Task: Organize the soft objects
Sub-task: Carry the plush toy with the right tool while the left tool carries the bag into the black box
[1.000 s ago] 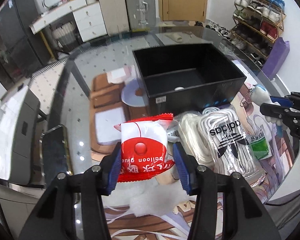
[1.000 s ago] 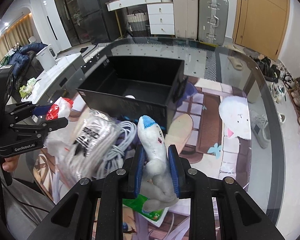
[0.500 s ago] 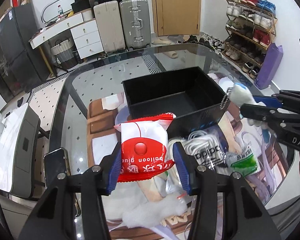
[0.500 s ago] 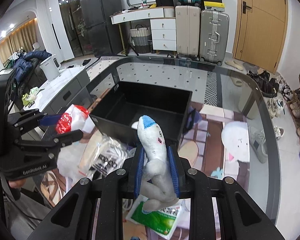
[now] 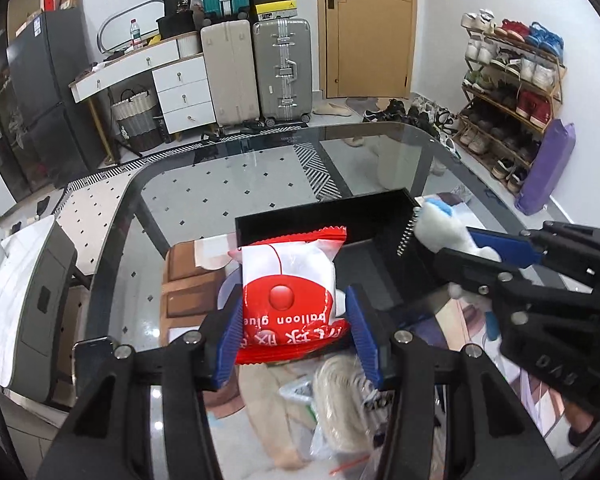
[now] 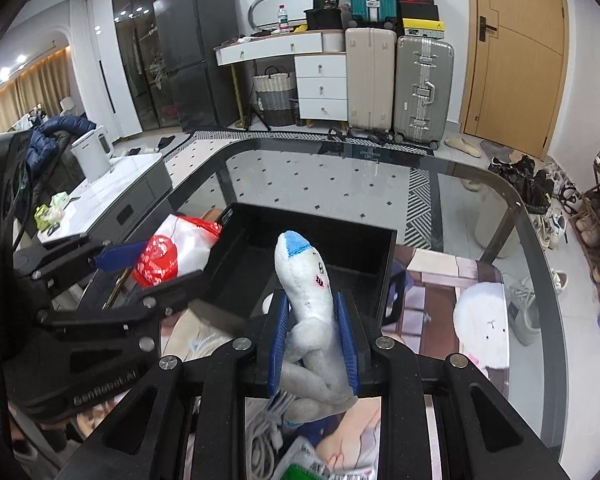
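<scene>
The tabletop (image 5: 172, 200) was glass, and the black bin (image 6: 312, 264) stood on it ahead of and below both your grippers, open side up, its long axis running across your view in the left camera. That relation is what the coming move turned on, as I judge it: both loads had to travel forward and down into that opening.

Your left gripper (image 5: 296, 332) was clamped on the red and white packet (image 5: 290, 280), which stood upright between the blue pads with its top edge against the bin's near-left corner in the picture. From the right camera the packet (image 6: 172, 252) hung level with the bin's left wall, so I judge it was close to the rim but not plainly over the cavity.

Your right gripper (image 6: 312, 340) was clamped on the plush (image 6: 306, 292), its long axis pointing forward along the fingers, blue tip foremost. In the left camera the plush (image 5: 440, 228) sat at the bin's right end, near the far corner. Which gripper was nearer the opening, I cannot tell for sure; the right one looked slightly better lined up.

Below your grippers, well short of the bin, lay a bagged cord bundle (image 5: 340, 396) and a small green sachet (image 6: 300, 474).
</scene>
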Motion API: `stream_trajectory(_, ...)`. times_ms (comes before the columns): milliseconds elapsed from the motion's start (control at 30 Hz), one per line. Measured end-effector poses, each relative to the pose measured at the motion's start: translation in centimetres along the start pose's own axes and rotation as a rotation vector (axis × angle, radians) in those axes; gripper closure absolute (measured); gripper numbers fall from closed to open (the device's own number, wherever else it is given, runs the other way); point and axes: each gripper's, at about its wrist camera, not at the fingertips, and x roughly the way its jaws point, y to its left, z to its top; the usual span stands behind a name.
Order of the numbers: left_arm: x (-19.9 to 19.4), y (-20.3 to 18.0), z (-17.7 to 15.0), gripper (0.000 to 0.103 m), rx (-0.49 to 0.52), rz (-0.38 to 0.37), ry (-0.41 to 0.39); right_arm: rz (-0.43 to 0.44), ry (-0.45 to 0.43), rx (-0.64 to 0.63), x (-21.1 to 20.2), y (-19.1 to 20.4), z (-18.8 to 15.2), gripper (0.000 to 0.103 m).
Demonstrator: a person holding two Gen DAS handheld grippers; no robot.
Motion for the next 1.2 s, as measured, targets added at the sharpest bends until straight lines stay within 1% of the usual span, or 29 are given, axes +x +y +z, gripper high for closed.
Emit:
stream_trajectory(100, 0.8, -0.1, 0.3, 0.054, -0.014, 0.012, -0.010, -0.022, 0.001, 0.006, 1.2, -0.4, 0.5, 0.078)
stream_trajectory(167, 1.6, -0.2, 0.4, 0.054, -0.013, 0.008, 0.000, -0.029, 0.002, 0.002, 1.9, -0.7, 0.7, 0.078)
stream_trajectory(367, 4.5, 0.1, 0.7, 0.054, -0.033, 0.006, 0.045, -0.005, 0.007, 0.045, 3.9, -1.7, 1.2, 0.078)
stream_trajectory(467, 5.3, 0.1, 0.8, 0.054, -0.032, 0.008, 0.056, -0.008, 0.013, 0.054, 4.9, -2.0, 1.5, 0.078)
stream_trajectory(633, 5.7, -0.4, 0.7, 0.054, -0.028, 0.015, 0.064, 0.006, 0.029, 0.071, 5.9, -2.1, 1.7, 0.078)
stream_trajectory(800, 6.0, -0.5, 0.6, 0.052, -0.027, -0.005, 0.084, 0.020, 0.043, 0.076, 6.3, -2.3, 1.6, 0.078)
stream_trajectory(867, 5.9, -0.5, 0.6, 0.050, -0.033, -0.017, 0.087, 0.022, 0.042, 0.077, 6.1, -2.2, 1.7, 0.078)
stream_trajectory(967, 5.5, -0.6, 0.6, 0.036, -0.035, -0.042, 0.087, 0.028, 0.038, 0.083, 5.6, -2.4, 1.5, 0.078)
stream_trajectory(1000, 5.4, -0.6, 0.6, 0.028, -0.034, -0.033, 0.083, 0.031, 0.039, 0.085, 5.5, -2.5, 1.5, 0.078)
stream_trajectory(1033, 5.1, -0.7, 0.6, 0.025, -0.029, -0.017, 0.069, 0.036, 0.041, 0.088, 5.3, -2.5, 1.5, 0.078)
stream_trajectory(1100, 4.8, -0.7, 0.7, 0.023, -0.018, -0.014, 0.060, 0.036, 0.045, 0.089, 5.0, -2.6, 1.4, 0.078)
stream_trajectory(1200, 4.5, -0.5, 0.7, 0.023, -0.010, -0.021, 0.069, 0.038, 0.052, 0.088, 4.2, -2.9, 1.1, 0.078)
